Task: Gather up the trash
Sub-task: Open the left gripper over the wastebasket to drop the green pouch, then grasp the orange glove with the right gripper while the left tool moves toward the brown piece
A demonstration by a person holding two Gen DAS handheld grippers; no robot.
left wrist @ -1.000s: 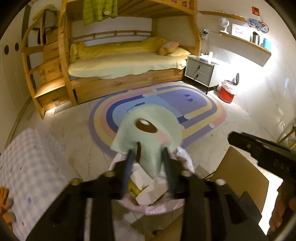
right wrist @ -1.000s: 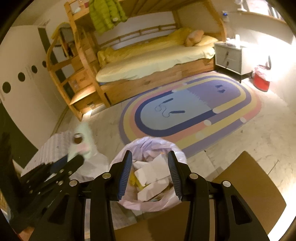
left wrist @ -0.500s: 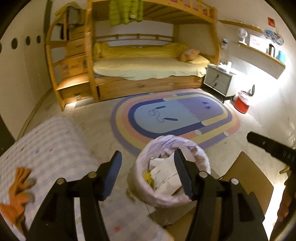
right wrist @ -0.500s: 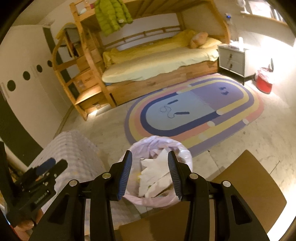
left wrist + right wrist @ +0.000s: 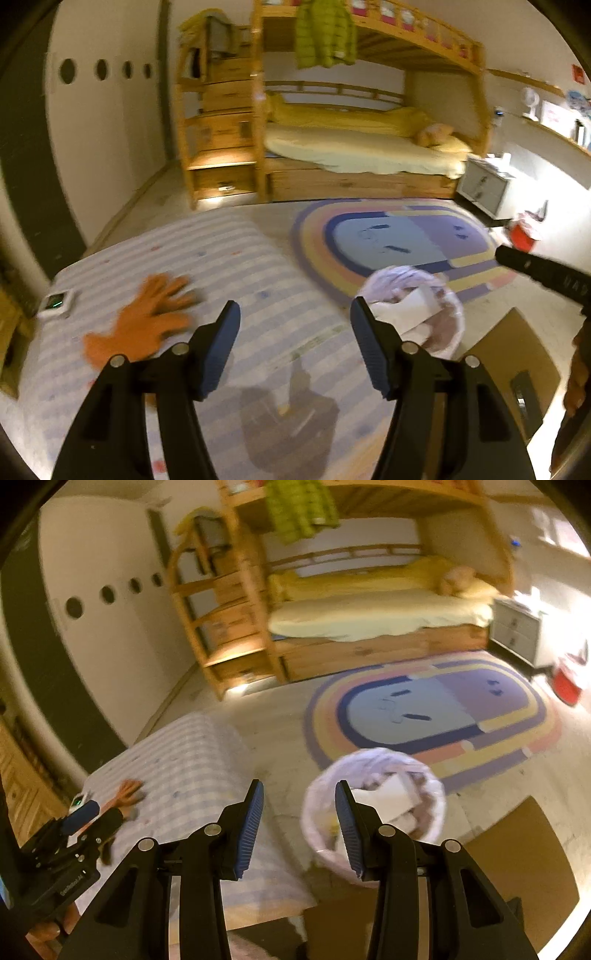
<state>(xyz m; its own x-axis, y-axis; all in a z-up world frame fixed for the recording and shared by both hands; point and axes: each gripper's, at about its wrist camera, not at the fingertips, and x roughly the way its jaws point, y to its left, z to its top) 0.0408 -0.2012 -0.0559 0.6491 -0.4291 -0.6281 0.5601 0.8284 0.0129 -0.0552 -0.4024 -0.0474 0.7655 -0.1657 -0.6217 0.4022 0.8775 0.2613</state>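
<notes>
My left tongs hang spread wide with nothing between the blue pads, over a desk covered in a pale checked cloth. On that cloth, ahead and to the left of the pads, lies an orange glove-shaped piece, fingers splayed toward the far edge; the frame is smeared, so I take it for a rubber glove but cannot be sure. Beyond it, near the desk's left edge, sits a small white device with a green light. My right tongs are also parted and hold nothing; from that camera I see the left tongs low on the left, close to the glove. The trash bin, lined with a pale plastic bag, stands on the floor just beside the desk's right corner, and crumpled white paper fills its upper part. A brown cardboard sheet lies on the floor to the right of the bin. Farther off are the rainbow-bordered rug, the wooden bunk bed with yellow bedding, a grey nightstand and a red bin against the right wall.
</notes>
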